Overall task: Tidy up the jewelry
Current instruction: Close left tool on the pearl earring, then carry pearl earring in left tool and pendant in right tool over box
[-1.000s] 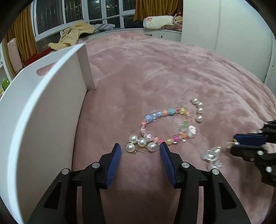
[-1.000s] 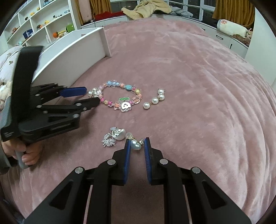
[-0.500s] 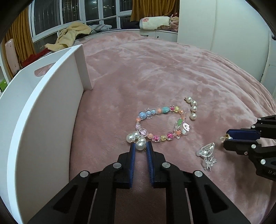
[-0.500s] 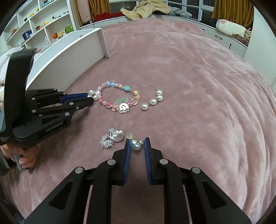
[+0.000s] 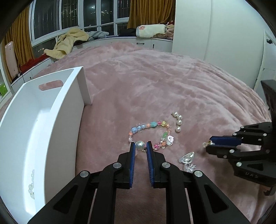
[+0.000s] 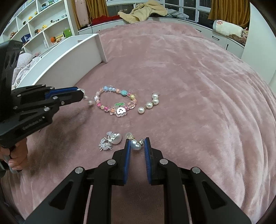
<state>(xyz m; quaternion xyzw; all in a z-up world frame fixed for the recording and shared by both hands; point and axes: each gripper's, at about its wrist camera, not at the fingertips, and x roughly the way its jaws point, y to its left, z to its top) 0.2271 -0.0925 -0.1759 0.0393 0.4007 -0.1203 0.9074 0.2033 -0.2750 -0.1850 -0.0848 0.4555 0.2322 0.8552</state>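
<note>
My left gripper [image 5: 140, 146] is shut on a pearl earring [image 5: 139, 145] and holds it lifted over the pink bedspread; its pearls dangle from the tips in the right wrist view [image 6: 88, 100]. My right gripper [image 6: 136, 144] is shut on a heart-shaped pearl earring [image 6: 135, 144]; its end sticks out of the tips in the left wrist view [image 5: 206, 143]. A colourful bead bracelet [image 6: 117, 103], a second pearl earring [image 6: 149, 104], another heart earring [image 6: 115, 138] and a spiky silver earring [image 6: 104, 146] lie on the bed.
A white tray [image 5: 57, 124] stands at the left, with a string of pale beads [image 5: 31, 184] inside. Open shelves [image 6: 39, 22] and a window bench with clothes [image 6: 143, 12] lie beyond the bed.
My left gripper closed on the pearl earring and lifted it off the bed. The right gripper stays shut on the heart earring.
</note>
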